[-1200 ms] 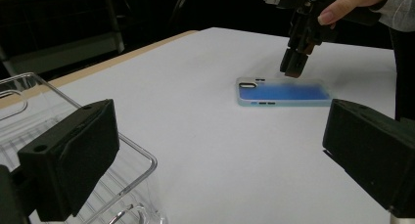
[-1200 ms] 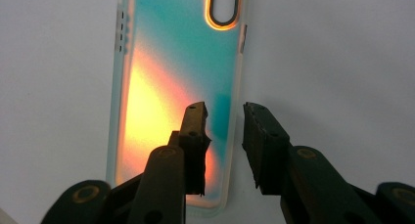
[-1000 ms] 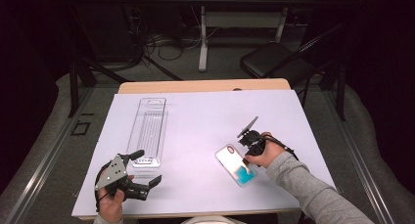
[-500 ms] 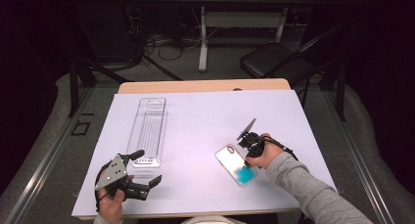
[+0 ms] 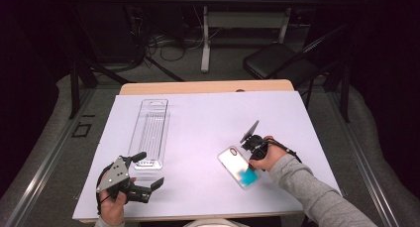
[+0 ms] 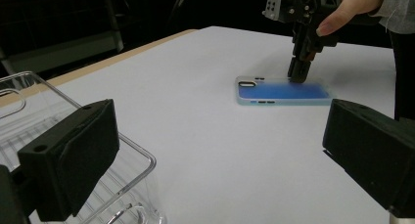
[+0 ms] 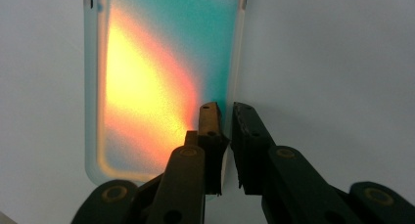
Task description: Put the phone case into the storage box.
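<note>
While my two grippers work low at the near side, the table point(image 5: 208, 113) lies wide and bare across its middle and far half, giving open room between them. Along its left part lies a clear plastic tray point(image 5: 151, 133), lengthwise, its near end just ahead of my left gripper point(image 5: 146, 170), whose jaws stand wide apart and hold nothing. Near the right front lies the phone case point(image 5: 237, 166), flat and slanted, well apart from the tray and clear of the table's edges. My right gripper point(image 7: 226, 111) points down at the case's long side edge, jaws nearly closed, one on each side of that rim.
</note>
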Demonstrator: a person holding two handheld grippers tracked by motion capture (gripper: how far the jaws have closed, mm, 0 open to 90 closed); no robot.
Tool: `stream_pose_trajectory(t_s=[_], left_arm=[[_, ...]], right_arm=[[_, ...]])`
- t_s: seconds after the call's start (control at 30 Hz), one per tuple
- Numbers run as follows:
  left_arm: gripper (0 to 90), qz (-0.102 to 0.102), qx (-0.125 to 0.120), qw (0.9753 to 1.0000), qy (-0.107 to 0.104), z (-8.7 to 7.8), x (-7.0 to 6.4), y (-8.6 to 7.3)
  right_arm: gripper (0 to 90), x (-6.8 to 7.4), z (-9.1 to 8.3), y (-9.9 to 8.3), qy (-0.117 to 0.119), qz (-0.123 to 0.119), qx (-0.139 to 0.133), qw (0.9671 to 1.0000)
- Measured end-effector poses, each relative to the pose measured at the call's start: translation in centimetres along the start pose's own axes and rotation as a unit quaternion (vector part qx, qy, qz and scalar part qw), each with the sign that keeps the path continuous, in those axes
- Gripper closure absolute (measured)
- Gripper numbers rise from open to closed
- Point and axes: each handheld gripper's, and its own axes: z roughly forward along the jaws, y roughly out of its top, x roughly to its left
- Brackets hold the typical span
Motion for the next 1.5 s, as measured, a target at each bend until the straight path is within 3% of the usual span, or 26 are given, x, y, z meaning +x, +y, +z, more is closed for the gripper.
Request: stream_pose_trajectory(t_s=[0.2,0.6,1.03,1.3,1.5], left_arm=[[0.3,0.0,0.001,1.0,0.0,0.01,0.0,-0.01],[0.3,0.0,0.003,1.0,0.003,0.02,0.0,-0.02],[0.3,0.0,0.005,1.0,-0.001,0.05,0.05,-0.03],[0.3,0.0,0.005,1.0,-0.001,0.06,0.03,-0.03],[0.3,-0.001,0.004,1.0,-0.001,0.07,0.04,-0.04]], right_arm=[[84.6,-0.15,-0.19,0.11,-0.001,0.001,0.016,0.9999],[85.7,-0.19,-0.07,0.12,0.003,0.018,0.01,0.9998],[86.8,-0.39,-0.19,0.16,0.004,0.012,0.017,0.9998],[87.1,-0.31,-0.21,0.1,0.008,0.029,0.012,0.9995],[87.3,-0.43,-0.37,0.14,0.006,0.025,0.021,0.9995]])
